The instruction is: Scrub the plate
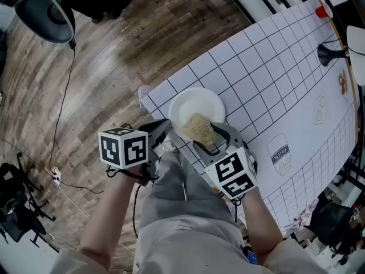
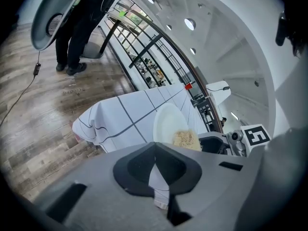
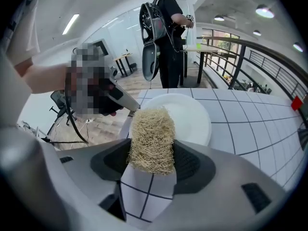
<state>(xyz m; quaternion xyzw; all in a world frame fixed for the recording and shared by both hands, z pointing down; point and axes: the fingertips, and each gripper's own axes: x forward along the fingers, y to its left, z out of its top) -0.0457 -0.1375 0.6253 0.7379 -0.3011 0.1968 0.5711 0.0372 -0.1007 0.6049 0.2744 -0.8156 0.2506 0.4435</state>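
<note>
A white plate (image 1: 197, 103) (image 3: 190, 114) (image 2: 165, 121) lies near the corner of the table, on its gridded cloth. My right gripper (image 1: 209, 137) (image 3: 151, 150) is shut on a tan fibrous scrubber (image 1: 199, 128) (image 3: 151, 136) (image 2: 185, 138), which rests over the plate's near rim. My left gripper (image 1: 162, 132) (image 2: 155, 160) is shut with nothing between its jaws. It hovers just left of the plate, by the table's edge, and its tip (image 3: 126, 102) comes close to the plate's left rim.
The white gridded tablecloth (image 1: 268, 79) hangs over the table corner (image 1: 146, 96). A black funnel-shaped object (image 1: 329, 54) and a red item (image 1: 323, 11) stand at the far end. A person with a backpack (image 3: 166, 28) stands beyond the table on the wooden floor, where a cable (image 1: 63, 101) lies.
</note>
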